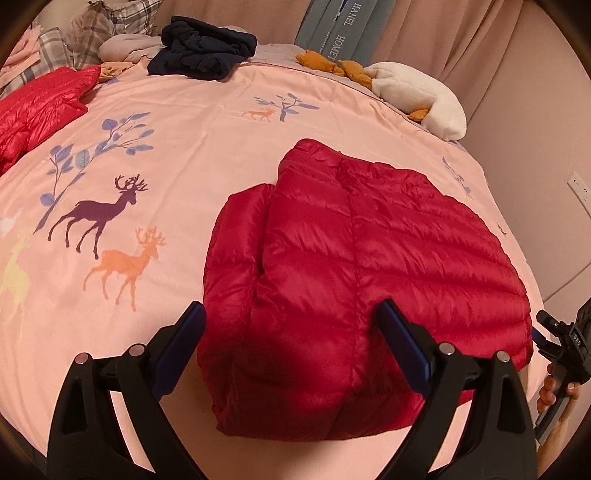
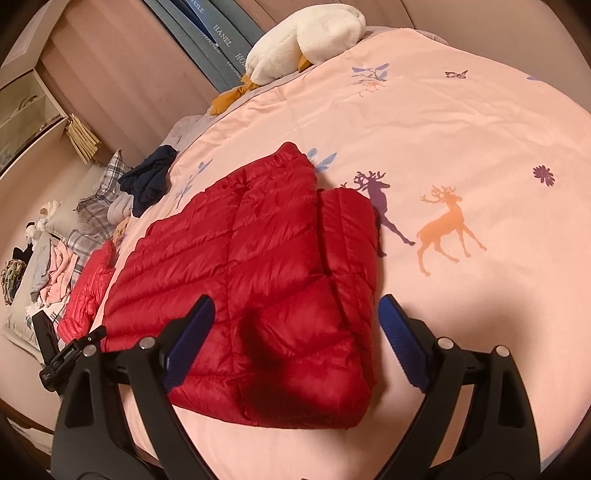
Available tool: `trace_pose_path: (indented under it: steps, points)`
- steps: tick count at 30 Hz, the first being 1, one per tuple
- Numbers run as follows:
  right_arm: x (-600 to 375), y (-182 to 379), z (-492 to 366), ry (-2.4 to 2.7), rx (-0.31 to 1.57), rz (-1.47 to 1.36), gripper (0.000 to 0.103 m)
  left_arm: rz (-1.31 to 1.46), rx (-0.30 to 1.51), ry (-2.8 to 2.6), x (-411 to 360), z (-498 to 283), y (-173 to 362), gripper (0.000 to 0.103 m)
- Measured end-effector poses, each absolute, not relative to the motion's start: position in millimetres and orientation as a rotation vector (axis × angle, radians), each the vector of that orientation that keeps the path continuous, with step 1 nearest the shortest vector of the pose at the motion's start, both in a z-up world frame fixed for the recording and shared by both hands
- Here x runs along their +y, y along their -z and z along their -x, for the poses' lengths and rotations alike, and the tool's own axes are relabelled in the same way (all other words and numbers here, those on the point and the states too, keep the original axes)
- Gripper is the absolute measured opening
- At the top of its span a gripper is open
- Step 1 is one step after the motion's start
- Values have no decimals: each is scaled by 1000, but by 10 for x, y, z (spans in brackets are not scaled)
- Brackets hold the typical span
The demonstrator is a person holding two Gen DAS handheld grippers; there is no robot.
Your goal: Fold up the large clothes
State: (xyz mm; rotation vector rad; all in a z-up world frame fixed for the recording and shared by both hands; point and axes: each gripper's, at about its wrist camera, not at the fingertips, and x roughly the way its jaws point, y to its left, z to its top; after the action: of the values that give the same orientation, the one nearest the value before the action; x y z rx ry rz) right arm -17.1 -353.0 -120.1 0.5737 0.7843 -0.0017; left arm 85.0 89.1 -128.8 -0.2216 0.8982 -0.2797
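Note:
A red quilted down jacket [image 1: 369, 280] lies folded into a compact block on the pink deer-print bed cover [image 1: 166, 155]; it also shows in the right wrist view [image 2: 258, 266]. My left gripper [image 1: 291, 314] is open and empty, hovering above the jacket's near edge. My right gripper [image 2: 295, 310] is open and empty, above the jacket's near right corner. The right gripper's body and the hand holding it show at the left view's right edge [image 1: 561, 350]. The left gripper's body shows at the right view's left edge [image 2: 62, 354].
A second red jacket [image 1: 33, 107] lies at the far left. A dark navy garment [image 1: 203, 48] and plaid pillows [image 1: 92, 33] lie at the far end. A white and orange plush toy [image 1: 413, 96] sits at the bed's far right edge. Blue boxes [image 1: 340, 29] lean on the curtain.

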Motion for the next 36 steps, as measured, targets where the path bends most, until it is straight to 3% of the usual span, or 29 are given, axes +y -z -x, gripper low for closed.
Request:
trace_pose_path:
  steps: [10,19,28,32,36]
  points:
    - [-3508,1071,195,59,750,-504,92,158,882,216,869,-875,1229,95]
    - [-3521,1234,169,180,858,-407,93,89,888,131,914,-823,1249,95]
    - [-3292,733,86,61,671,-360,93,21,763,149,808,-624,902,95]
    - [-3002,788,-167,-1,715,-269,93,-34,748,175,568,-652,877,95]
    - [-2905,1132,-450,13,890,-251,93,-100,841,179,359,-796,1078,95]
